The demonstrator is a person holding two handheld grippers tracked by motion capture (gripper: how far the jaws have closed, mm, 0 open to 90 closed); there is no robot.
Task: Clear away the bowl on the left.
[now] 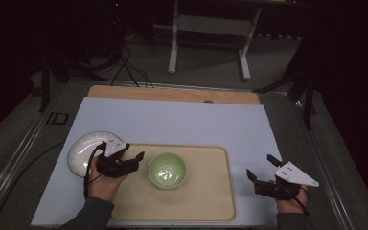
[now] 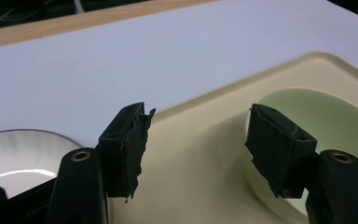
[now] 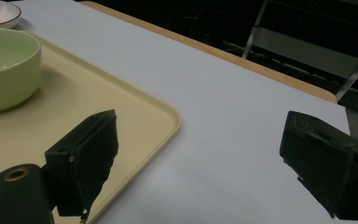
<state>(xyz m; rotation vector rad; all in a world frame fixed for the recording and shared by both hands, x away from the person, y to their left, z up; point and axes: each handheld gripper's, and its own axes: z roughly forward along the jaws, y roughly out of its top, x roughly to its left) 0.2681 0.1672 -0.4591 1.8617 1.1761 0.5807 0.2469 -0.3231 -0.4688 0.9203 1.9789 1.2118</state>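
A pale green bowl (image 1: 167,169) stands upright on a beige tray (image 1: 206,201). A white ribbed plate (image 1: 84,151) lies on the pale blue board just left of the tray. My left gripper (image 1: 130,152) hovers over the tray's left edge, between plate and bowl, jaws open with nothing between them. In the left gripper view the gripper (image 2: 198,144) spans bare tray, the bowl (image 2: 335,116) behind its right jaw and the plate (image 2: 18,158) at lower left. My right gripper (image 1: 261,167) stands open right of the tray. In the right gripper view, that gripper (image 3: 200,158) is empty over the tray's corner, the bowl (image 3: 4,70) at far left.
The pale blue board (image 1: 172,120) covers most of a wooden tabletop (image 1: 172,93). Beyond the table stand a white frame (image 1: 211,24) and dark cables (image 1: 129,67) on the floor. Dark stands flank the table at both sides.
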